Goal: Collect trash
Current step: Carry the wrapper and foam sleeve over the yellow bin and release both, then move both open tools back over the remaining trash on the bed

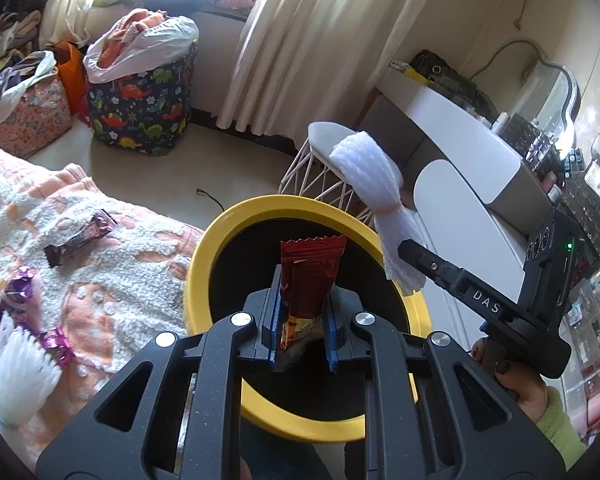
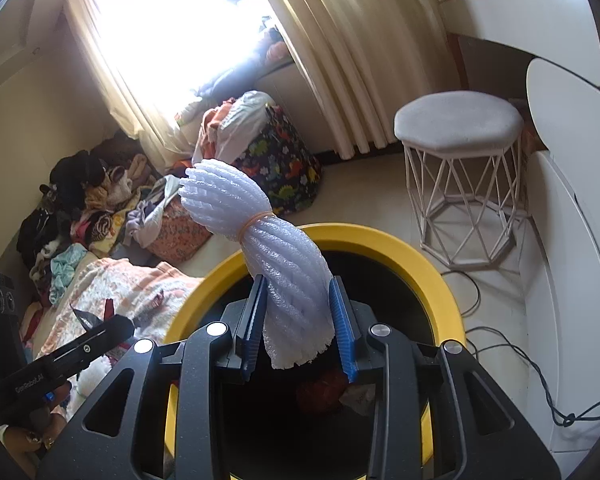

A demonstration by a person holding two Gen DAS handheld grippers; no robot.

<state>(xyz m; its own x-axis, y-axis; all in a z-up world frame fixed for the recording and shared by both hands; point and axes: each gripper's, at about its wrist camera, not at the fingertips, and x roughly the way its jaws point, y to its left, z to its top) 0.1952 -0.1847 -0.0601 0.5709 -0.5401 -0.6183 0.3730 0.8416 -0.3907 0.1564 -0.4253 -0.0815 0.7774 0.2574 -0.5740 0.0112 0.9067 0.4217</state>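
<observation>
Left gripper (image 1: 300, 320): black two-finger tool with blue pads, clamped narrowly on a red foil snack wrapper (image 1: 310, 276), which stands upright over the bin's mouth.
Right gripper (image 2: 300, 320): same make, pinching the lower end of a white foam fruit-net bundle (image 2: 260, 240) tied at its waist with a rubber band; also over the bin's mouth, beside the left tool.
Landmark: round black waste bin with yellow rim (image 1: 204, 256), open-topped, directly below both tools; some red and pale rubbish already lies at its bottom.
Remaining trash: dark brown wrapper (image 1: 80, 240), shiny purple wrapper (image 1: 20, 284) and a second white foam net (image 1: 20, 372), all on the peach-and-white fleece blanket (image 1: 100, 300) to the left of the bin.
Step in hand (judged): dropping both items.
Good practice (judged): hold each piece well inside the rim before letting go; open the jaws fully, since crinkled foil and foam may cling to the pads; the long bundle could catch the rim, so aim it end-down.
</observation>
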